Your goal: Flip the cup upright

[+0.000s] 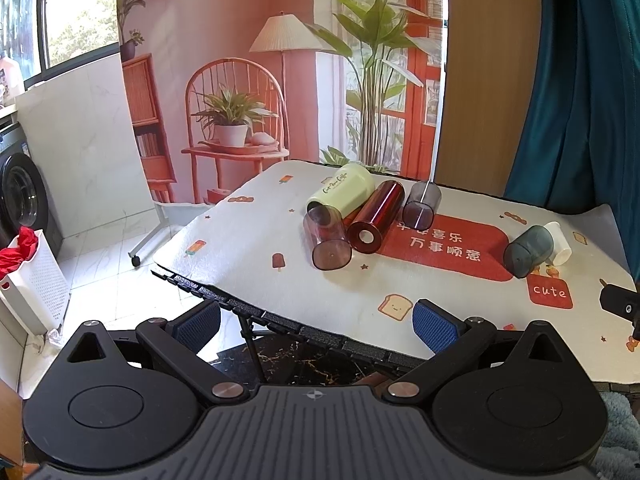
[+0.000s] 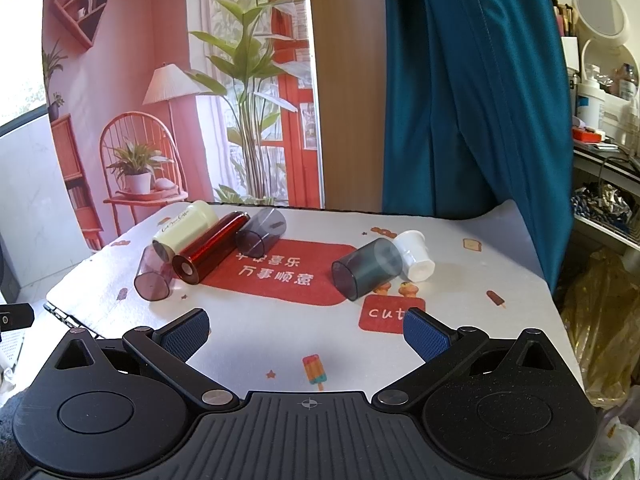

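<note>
Several cups lie on their sides on the patterned table mat (image 2: 248, 340). At the back left lie a pale green cup (image 2: 185, 229), a dark red tumbler (image 2: 212, 247), a smoky purple cup (image 2: 154, 274) and a clear grey cup (image 2: 260, 232). To the right lie a dark grey-green cup (image 2: 366, 268) and a white cup (image 2: 414, 254). The same cups show in the left wrist view: green (image 1: 342, 192), red (image 1: 376, 216), purple (image 1: 326, 238), grey (image 1: 422, 205), dark grey-green (image 1: 528, 250), white (image 1: 560, 242). My left gripper (image 1: 316, 322) and right gripper (image 2: 306, 330) are open and empty, short of the cups.
A white laundry basket (image 1: 34, 280) and a washing machine (image 1: 24, 196) stand left of the table. A teal curtain (image 2: 472, 92) hangs behind the table. Shelves with clutter (image 2: 604, 120) and bags (image 2: 600, 320) are to the right. The table's near left edge (image 1: 248, 312) lies under my left gripper.
</note>
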A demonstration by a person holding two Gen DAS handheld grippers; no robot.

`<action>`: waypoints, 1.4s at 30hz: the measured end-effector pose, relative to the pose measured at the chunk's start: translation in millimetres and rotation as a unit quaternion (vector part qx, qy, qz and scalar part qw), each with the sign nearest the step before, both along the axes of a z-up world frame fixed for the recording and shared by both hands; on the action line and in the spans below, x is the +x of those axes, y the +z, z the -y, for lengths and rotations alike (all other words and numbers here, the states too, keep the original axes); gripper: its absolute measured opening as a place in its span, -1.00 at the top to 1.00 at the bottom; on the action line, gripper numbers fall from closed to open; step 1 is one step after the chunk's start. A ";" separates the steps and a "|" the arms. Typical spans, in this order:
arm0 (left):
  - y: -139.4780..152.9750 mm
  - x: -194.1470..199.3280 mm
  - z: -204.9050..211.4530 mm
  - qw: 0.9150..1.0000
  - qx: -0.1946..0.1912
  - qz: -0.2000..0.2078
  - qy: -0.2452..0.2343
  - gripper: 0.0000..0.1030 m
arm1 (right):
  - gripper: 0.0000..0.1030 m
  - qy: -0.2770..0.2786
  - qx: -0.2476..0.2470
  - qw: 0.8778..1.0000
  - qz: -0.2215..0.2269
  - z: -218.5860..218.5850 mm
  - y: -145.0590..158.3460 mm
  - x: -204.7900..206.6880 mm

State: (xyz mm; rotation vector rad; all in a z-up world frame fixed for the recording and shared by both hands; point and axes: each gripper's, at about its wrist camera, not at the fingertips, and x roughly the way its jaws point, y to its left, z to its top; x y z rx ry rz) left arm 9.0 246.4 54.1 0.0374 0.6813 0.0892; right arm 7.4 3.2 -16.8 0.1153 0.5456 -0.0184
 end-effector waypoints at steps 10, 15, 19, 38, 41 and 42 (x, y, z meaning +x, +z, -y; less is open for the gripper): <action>-2.2 -0.2 -2.9 1.000 -0.009 -0.003 -0.001 -1.00 | -0.99 0.000 -0.002 1.000 -0.004 0.4 -0.9 1.7; -4.3 0.8 -1.5 1.000 -0.009 -0.006 -0.005 -1.00 | -0.99 0.000 0.000 1.000 -0.006 1.4 -1.0 1.9; -6.2 1.6 -2.5 1.000 -0.012 -0.010 -0.006 -1.00 | -0.99 0.000 0.000 1.000 -0.008 2.4 -0.7 2.7; -37.6 57.7 -17.3 0.998 -0.024 -0.060 0.009 -1.00 | -0.99 0.003 -0.012 1.000 -0.018 11.3 -4.8 51.1; -51.5 79.8 -29.0 0.996 -0.024 -0.078 0.035 -1.00 | -1.00 0.009 -0.009 1.000 -0.012 10.8 -6.0 72.1; -56.8 88.5 -34.0 0.995 -0.025 -0.082 0.045 -1.00 | -1.00 0.011 -0.006 1.000 -0.012 10.6 -7.5 79.5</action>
